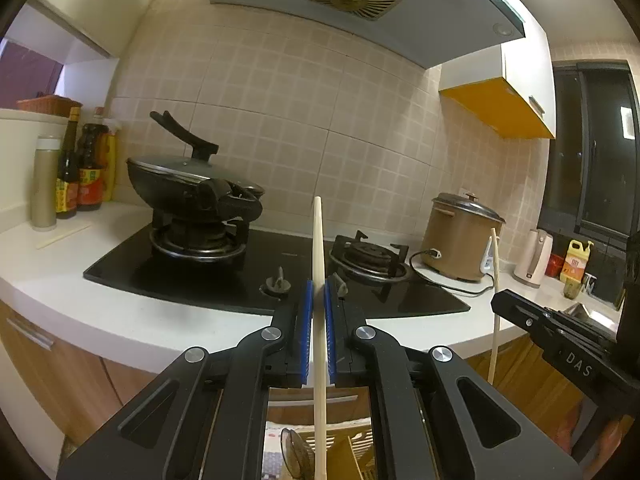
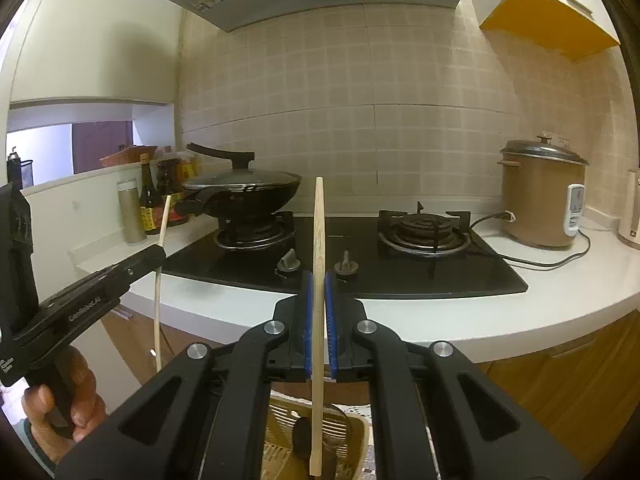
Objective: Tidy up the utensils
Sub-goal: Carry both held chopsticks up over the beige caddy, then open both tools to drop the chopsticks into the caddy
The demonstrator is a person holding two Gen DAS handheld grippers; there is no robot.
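My left gripper (image 1: 318, 286) is shut on a pale chopstick (image 1: 319, 240) that stands upright between its blue pads; it also shows in the right wrist view (image 2: 159, 280) at the left. My right gripper (image 2: 319, 278) is shut on a second wooden chopstick (image 2: 318, 232), also upright; it shows in the left wrist view (image 1: 495, 280) at the right. Below both grippers sits a yellow slotted utensil basket (image 2: 280, 432) with a dark ladle (image 2: 316, 428) in it; the basket shows in the left wrist view (image 1: 352, 448). Another pair of chopsticks (image 1: 64, 236) lies on the counter at the left.
A black gas hob (image 1: 256, 276) fills the white counter (image 1: 160, 320), with a lidded wok (image 1: 176, 180) on the left burner. Sauce bottles (image 1: 76, 168) stand far left. A brown rice cooker (image 1: 460, 236) with its cord stands right, and a kettle (image 1: 532, 256) stands farther right.
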